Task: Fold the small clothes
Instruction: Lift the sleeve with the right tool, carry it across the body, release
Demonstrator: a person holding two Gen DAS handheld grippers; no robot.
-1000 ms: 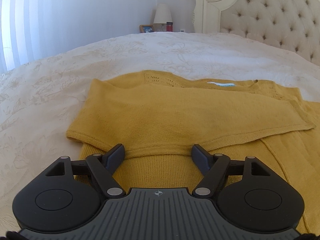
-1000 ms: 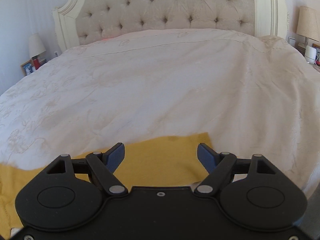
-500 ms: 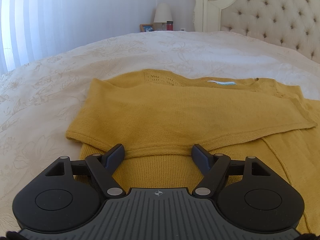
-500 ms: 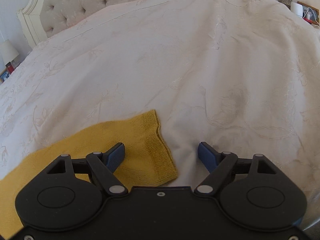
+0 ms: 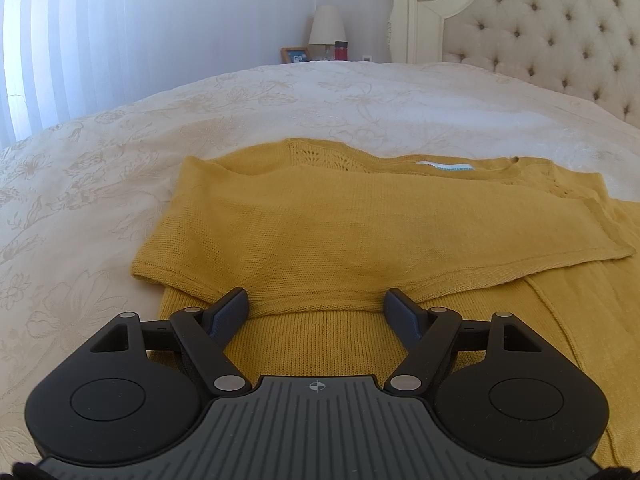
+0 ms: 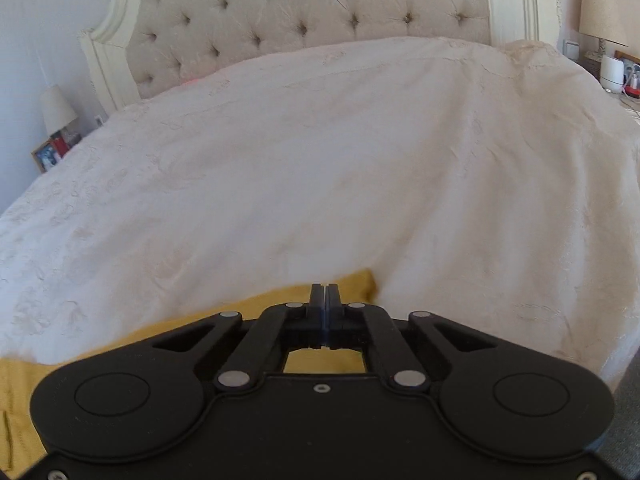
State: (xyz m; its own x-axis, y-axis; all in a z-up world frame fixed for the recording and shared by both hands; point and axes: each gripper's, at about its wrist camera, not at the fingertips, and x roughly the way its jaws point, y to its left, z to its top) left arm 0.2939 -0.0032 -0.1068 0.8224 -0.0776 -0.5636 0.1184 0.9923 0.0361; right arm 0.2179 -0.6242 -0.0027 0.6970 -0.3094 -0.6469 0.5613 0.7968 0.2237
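cream floral bedspread (image 5: 120, 168) under us, tufted headboard (image 6: 312, 12) at the far end, and the yellow sweater (image 5: 360, 232) lies flat across the near side of the bed, one sleeve already folded over its body. our left gripper (image 5: 316, 308) hovers low over the near hem, jaws spread wide, holding nothing, same as a moment ago. the news is on the right: half a second back our right gripper (image 6: 325, 294) was wide open beside the sleeve end, and now its jaws are pressed together right at that yellow edge (image 6: 360, 284). whether knit is actually pinched between the pads, we can't tell from here. if it is, we'd judge the second sleeve is ready to come across the body.
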